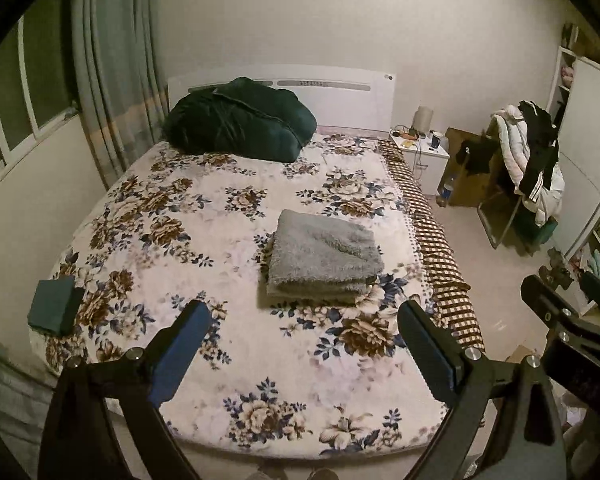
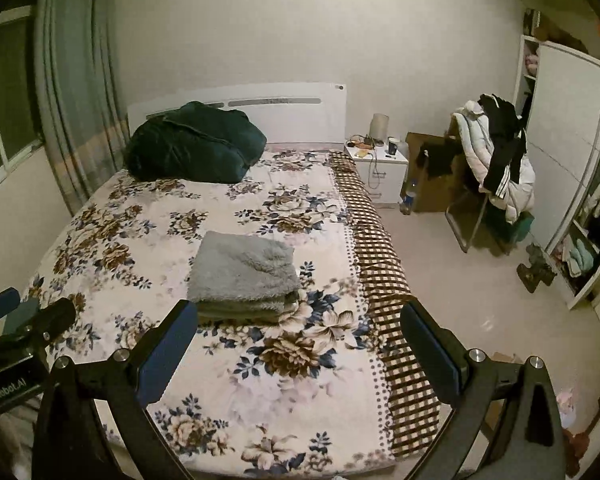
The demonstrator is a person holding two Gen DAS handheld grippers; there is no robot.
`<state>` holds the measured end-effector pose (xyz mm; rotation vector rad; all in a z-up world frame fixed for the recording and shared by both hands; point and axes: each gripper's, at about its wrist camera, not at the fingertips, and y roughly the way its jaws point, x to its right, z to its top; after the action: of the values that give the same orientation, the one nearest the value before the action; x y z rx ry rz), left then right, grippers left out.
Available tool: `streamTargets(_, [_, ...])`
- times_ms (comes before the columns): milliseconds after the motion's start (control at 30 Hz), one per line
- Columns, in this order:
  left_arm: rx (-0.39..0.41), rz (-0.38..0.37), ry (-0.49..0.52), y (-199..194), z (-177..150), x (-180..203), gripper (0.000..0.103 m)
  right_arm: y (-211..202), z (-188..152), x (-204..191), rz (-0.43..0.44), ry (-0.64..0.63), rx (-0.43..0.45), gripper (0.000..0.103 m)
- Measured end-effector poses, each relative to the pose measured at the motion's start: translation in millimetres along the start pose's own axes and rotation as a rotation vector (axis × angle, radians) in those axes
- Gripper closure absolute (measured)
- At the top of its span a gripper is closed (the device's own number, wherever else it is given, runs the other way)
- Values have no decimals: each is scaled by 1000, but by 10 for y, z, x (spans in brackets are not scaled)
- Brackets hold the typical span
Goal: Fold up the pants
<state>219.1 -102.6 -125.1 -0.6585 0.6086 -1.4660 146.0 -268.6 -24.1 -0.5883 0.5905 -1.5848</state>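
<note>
A folded grey fleece garment, the pants (image 1: 324,258), lies in a neat stack on the floral bedspread (image 1: 203,216), right of the bed's middle; it also shows in the right wrist view (image 2: 243,276). My left gripper (image 1: 304,336) is open and empty, held above the foot of the bed, short of the stack. My right gripper (image 2: 297,334) is open and empty, also above the bed's foot, just in front of the stack. The right gripper shows at the right edge of the left wrist view (image 1: 560,300).
A dark green bundle (image 1: 239,120) lies at the headboard. A small dark green folded item (image 1: 53,304) sits at the bed's left edge. A white nightstand (image 1: 422,156), a cardboard box, a chair piled with clothes (image 1: 528,164) and a wardrobe (image 2: 572,160) stand to the right.
</note>
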Motion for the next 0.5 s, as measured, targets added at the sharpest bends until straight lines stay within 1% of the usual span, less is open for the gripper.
streamTargets(100, [10,1,-9,-129,-30,-38,7,-235,-10,-9,-3,-16,8,0])
streamTargets(167, [6,5,-6,-189,-46,-55,1,-378,-22,-17,-2,-18,12,0])
streamTargets(367, [28,28,1,-321,-61,-105,0,-516,-21,-51,7,-11,4,0])
streamTargets(500, [37,36,6,-376,-75,-129,0,-525,-13,-65,13,-4,4,0])
